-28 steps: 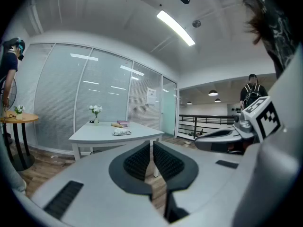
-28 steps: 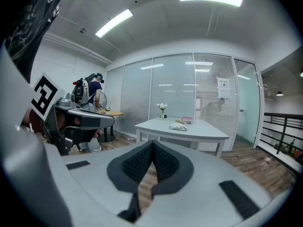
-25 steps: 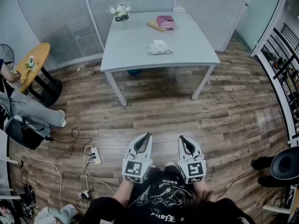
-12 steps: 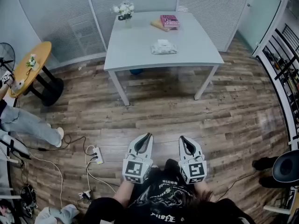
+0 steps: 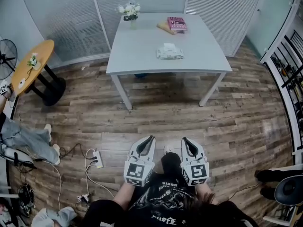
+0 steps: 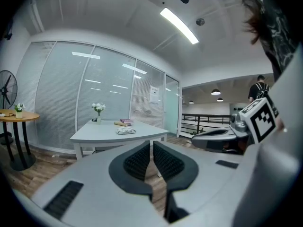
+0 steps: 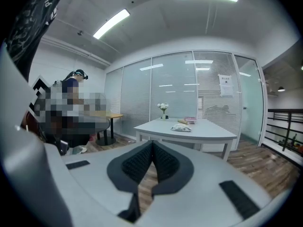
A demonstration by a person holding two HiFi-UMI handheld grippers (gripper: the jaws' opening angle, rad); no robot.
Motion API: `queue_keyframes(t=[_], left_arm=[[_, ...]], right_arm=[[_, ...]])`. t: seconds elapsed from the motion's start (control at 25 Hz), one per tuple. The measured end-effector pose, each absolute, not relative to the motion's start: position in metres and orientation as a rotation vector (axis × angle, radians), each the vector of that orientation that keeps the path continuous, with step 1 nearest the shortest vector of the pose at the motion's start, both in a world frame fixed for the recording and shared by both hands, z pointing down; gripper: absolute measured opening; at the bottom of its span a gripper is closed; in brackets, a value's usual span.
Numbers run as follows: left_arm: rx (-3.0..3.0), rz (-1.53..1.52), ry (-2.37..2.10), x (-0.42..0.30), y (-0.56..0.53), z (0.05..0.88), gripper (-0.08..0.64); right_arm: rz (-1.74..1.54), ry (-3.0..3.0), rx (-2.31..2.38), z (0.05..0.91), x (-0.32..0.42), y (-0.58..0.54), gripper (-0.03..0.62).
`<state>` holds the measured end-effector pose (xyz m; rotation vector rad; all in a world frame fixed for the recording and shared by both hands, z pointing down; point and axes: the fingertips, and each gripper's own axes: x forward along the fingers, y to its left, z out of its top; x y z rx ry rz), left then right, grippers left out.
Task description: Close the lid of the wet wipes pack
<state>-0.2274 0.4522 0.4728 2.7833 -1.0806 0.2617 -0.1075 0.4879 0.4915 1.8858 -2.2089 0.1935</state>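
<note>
The wet wipes pack (image 5: 170, 52) lies on the grey table (image 5: 142, 56) far ahead, towards its right front part; whether its lid is up is too small to tell. It shows small in the left gripper view (image 6: 125, 131) and the right gripper view (image 7: 181, 128). My left gripper (image 5: 150, 138) and right gripper (image 5: 184, 140) are held side by side close to my body, over the wooden floor, well short of the table. Both point towards the table with jaws shut and nothing between them (image 6: 151, 143) (image 7: 152, 142).
A vase of white flowers (image 5: 130, 9) and a stack of books (image 5: 176, 24) stand at the table's far side. A round yellow side table (image 5: 32, 63) and a seated person's legs (image 5: 23, 141) are at the left. A power strip with cables (image 5: 97, 158) lies on the floor; a railing (image 5: 289, 65) runs at the right.
The table and pack have shifted right and slightly nearer in the head view as I step forward. Both grippers stay shut side by side. The person's legs at left have moved lower.
</note>
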Motion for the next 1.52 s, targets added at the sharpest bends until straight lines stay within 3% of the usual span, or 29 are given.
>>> queue_keyframes(t=[0.88,1.52], left_arm=[[2.726,0.322,-1.213,-0.119,0.294,0.475,0.023],[2.7,0.334,-1.163,-0.075,0.229,0.495,0.023]], right_arm=[[0.226,-2.312,1.804,0.499,0.011,0.311,-0.002],[0.289,-2.27,1.827,0.519,0.054,0.254,-0.002]])
